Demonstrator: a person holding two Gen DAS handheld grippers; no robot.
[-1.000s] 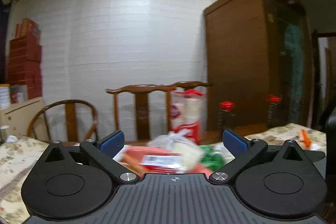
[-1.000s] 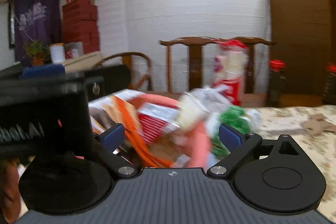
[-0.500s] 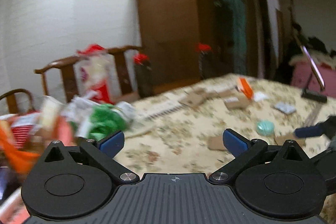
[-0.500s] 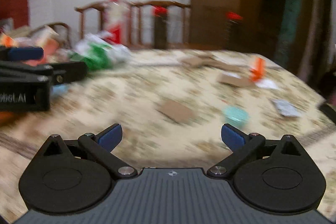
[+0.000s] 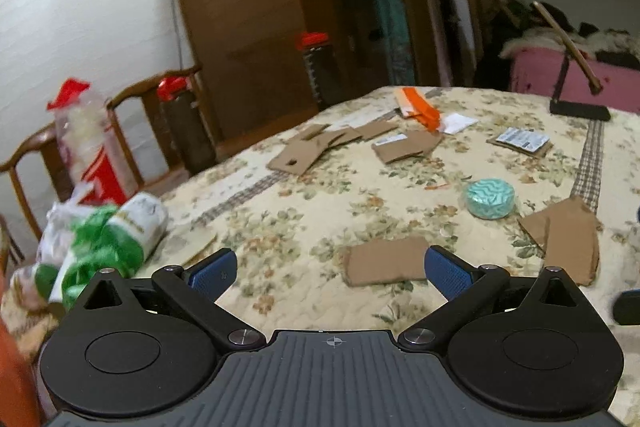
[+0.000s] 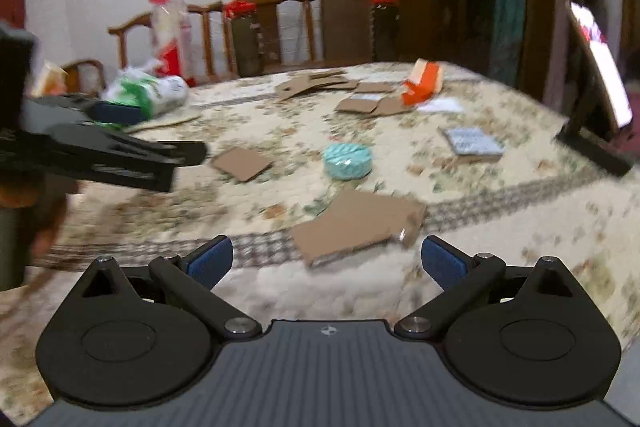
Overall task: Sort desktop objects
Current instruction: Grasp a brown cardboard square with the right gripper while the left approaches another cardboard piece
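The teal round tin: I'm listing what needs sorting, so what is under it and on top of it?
The teal round tin sits directly on the floral tablecloth, with nothing on its lid. Cardboard pieces lie nearby, apart from it. Whatever is inside is hidden.

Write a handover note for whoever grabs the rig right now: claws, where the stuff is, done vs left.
Left claw: open, empty, above the floral tablecloth, a small cardboard piece ahead of it.
Right claw: open, empty, a larger cardboard piece just in front.
Teal round tin sits mid-table. More cardboard scraps and an orange carton lie at the far side; a flat packet to the right.
Bagged green-and-white items piled at the left edge.
Done: nothing visibly sorted on this stretch of table.
Left: tin, carton, packet, all cardboard.
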